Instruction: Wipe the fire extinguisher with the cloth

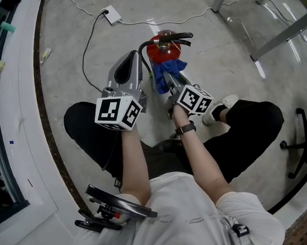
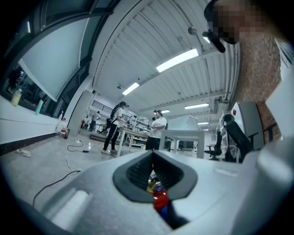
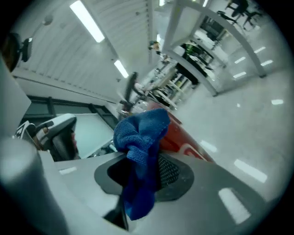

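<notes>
The right claw [image 3: 143, 173] is clamped on the blue cloth [image 3: 140, 133], with a fold bunched past its pads and a tail hanging back between them. Its own view shows the cloth lying against the red fire extinguisher [image 3: 183, 137] just beyond the tips, which the head view shows less plainly. The left claw [image 2: 153, 158] has its jaws drawn together with nothing between them, and through the small gap its view catches the extinguisher's red body ahead. Only the head view shows both claws side by side, the left close beside the extinguisher. A white plug block [image 1: 111, 14] and its cable lie on the floor well beyond.
</notes>
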The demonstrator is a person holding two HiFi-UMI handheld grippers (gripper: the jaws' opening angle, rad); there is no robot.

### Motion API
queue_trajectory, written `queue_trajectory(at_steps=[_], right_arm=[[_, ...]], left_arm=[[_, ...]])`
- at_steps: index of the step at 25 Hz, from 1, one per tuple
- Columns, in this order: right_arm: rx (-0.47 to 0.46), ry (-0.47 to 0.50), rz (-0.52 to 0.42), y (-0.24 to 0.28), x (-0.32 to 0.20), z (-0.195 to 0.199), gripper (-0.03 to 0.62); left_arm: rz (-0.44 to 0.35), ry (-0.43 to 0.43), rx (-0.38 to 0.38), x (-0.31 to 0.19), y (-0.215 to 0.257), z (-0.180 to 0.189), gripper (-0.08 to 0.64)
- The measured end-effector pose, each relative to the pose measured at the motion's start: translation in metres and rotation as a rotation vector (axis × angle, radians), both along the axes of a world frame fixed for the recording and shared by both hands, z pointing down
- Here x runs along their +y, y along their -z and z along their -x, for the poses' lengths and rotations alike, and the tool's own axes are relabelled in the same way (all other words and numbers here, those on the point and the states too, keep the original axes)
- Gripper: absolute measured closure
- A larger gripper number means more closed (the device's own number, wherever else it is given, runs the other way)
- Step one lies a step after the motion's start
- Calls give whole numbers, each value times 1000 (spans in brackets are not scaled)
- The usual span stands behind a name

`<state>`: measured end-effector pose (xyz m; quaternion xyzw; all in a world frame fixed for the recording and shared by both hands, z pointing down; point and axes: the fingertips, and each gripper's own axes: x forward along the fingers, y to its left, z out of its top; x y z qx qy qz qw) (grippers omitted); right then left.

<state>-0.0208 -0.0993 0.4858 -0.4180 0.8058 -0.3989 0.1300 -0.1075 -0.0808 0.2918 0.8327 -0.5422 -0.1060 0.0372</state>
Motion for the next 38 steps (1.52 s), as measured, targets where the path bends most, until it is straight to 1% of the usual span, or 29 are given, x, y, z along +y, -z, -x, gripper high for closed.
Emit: queue_trajectory(at_steps=[3,5,8,10,13,15,17,19,21,23,24,27,28,30,31,33,34,36,38], right_arm=[[-10,-34,230,-108,6,-12,476],[-5,-47,355,-176,2,-13,476],[-16,-82,556,-268,-3,-10,476],[-12,-87,680,-321,2,-8,476],[29,-49,805,-373,7,-17,476],[57,20,848,-386,3,-16,482],[91,90,863,-385,2,-14,478],[96,115,844,-367,5,-20,477],[29,115,774,-323,1,-24,477],[-45,136,654,-257,-2,-26,476],[-67,167,580,-220,-3,-26,476],[-110,315,361,-109,-3,-21,476],[-139,345,298,-74,-3,-19,476],[-220,366,199,-12,-3,-18,476],[-266,371,166,12,-4,-15,476],[-335,375,120,47,-10,-6,476],[-348,368,105,57,-14,-1,476],[-342,341,86,66,-24,7,476],[-317,332,65,65,-29,8,477]], left_arm=[[28,7,8,-4,-13,0,561],[58,7,-4,-8,-26,-2,561],[98,35,-30,-22,-42,3,561],[127,64,-41,-35,-52,10,561],[164,111,-53,-47,-57,19,561],[178,153,-76,-52,-50,26,561],[175,195,-77,-54,-44,33,561],[164,241,-53,-53,-40,38,561],[152,288,-28,-49,-35,40,561],[132,317,-10,-43,-28,36,561],[114,326,-3,-40,-25,32,561],[48,352,13,-28,-9,17,561],[33,360,15,-23,-4,12,561],[18,364,10,-12,4,-2,561],[15,362,4,-7,6,-9,561],[8,356,-10,2,12,-21,561],[1,350,-21,6,16,-26,561],[-14,336,-47,9,25,-33,561],[-20,321,-59,10,32,-40,560]])
